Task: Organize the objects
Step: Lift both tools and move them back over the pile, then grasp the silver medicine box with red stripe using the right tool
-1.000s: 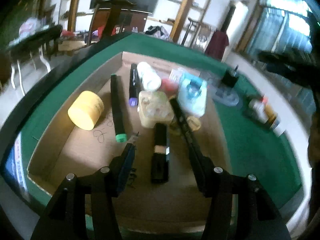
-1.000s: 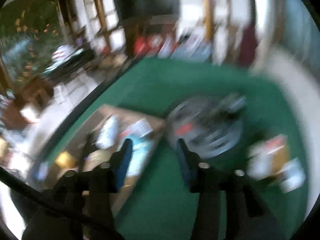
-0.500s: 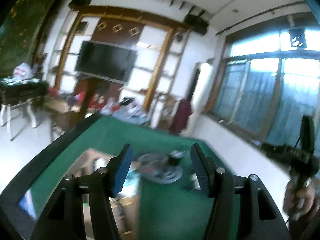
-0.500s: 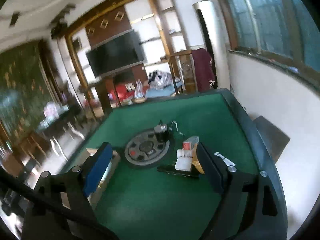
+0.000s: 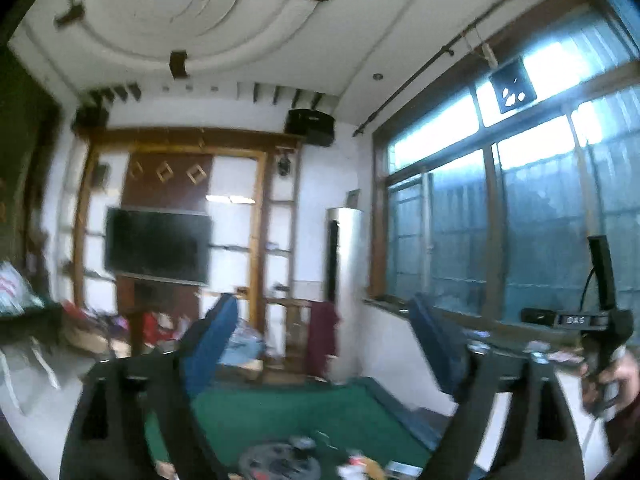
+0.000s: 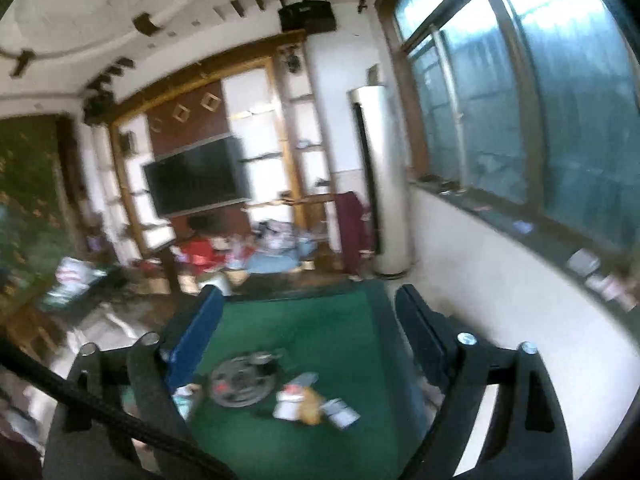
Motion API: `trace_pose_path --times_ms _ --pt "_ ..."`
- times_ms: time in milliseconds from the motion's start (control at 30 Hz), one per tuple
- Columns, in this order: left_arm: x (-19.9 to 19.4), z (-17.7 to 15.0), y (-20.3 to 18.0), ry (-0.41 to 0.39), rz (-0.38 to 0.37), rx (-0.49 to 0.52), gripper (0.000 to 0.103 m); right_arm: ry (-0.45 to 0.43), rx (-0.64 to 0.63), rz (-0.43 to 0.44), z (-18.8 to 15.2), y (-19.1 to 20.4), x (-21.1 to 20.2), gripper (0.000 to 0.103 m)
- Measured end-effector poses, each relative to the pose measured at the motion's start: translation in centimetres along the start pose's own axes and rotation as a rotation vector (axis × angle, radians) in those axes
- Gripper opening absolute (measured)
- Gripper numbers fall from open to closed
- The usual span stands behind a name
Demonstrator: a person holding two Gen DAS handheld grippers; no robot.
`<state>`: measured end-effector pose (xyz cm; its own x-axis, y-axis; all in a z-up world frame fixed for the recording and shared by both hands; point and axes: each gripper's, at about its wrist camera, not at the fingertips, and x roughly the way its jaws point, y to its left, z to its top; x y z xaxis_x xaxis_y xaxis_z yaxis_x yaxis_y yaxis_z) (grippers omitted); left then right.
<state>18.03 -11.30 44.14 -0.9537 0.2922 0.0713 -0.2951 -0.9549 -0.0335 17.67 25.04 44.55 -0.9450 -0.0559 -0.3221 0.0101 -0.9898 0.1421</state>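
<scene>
Both the left gripper (image 5: 320,320) and right gripper (image 6: 308,312) are opening, empty, above the green table (image 6: 320,320) (clutter seemingly blurred).

Right gripper (image 6: 308,300) jaws opening, nothing between them, pointing over a green table (image 6: 320,328) where a dark round disc (image 6: 242,380) lies near a blurred cluster of small packages (image 6: 308,402), with a dark wall screen (image 6: 196,180) and large window (image 6: 520,80) beyond.
</scene>
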Motion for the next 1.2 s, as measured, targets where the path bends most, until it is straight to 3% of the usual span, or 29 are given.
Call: trace_pose_path --times_ms 67,167,300,400,500,600,700,867,900,967,1000,1100,1200 --pt "1.6 -0.3 0.2 0.058 -0.006 0.033 0.097 0.081 -0.034 -0.03 0.2 0.0 2.6 0.103" --pt "3.9 -4.0 0.3 0.154 -0.019 0.039 0.097 0.195 -0.019 -0.018 -3.2 -0.9 8.5 0.103" --pt "8.3 -13.1 1.0 0.398 -0.063 -0.034 0.097 0.41 0.066 0.039 -12.0 -2.5 18.7 0.103" --pt "10.8 -19.9 1.0 0.54 -0.08 -0.069 0.096 0.541 0.105 0.063 -18.1 -2.7 25.3 0.102" --pt "12.3 -24.6 -0.2 0.599 -0.044 -0.024 0.096 0.606 0.131 0.091 -22.4 -2.2 29.1 0.101" --pt "13.6 -28.3 -0.8 0.652 -0.031 -0.013 0.096 0.622 0.177 0.133 -24.4 -2.0 31.6 0.101" --pt "14.6 -30.5 -0.7 0.71 -0.03 -0.046 0.096 0.647 0.219 0.143 -24.2 -1.6 33.8 0.101" --pt "14.9 -32.3 -0.3 0.762 -0.041 -0.087 0.096 0.756 0.258 0.127 -23.7 -0.5 39.7 0.098" --pt "14.9 -32.3 0.0 0.767 -0.042 -0.091 0.096 0.79 0.266 0.126 -24.0 -0.2 41.1 0.091" --pt "15.0 -32.9 0.3 0.782 -0.055 -0.086 0.096 0.858 0.287 0.108 -24.9 0.2 43.4 0.066" --pt "15.2 -33.2 0.4 0.788 -0.064 -0.076 0.096 0.915 0.295 0.101 -25.8 0.5 44.6 0.044" --pt "15.7 -33.7 0.1 0.791 -0.093 -0.008 0.096 0.968 0.259 0.097 -27.5 1.5 45.2 0.033" --pt "16.2 -34.3 -1.1 0.781 -0.167 0.101 0.096 0.909 0.227 0.101 -27.4 1.9 43.7 0.024"
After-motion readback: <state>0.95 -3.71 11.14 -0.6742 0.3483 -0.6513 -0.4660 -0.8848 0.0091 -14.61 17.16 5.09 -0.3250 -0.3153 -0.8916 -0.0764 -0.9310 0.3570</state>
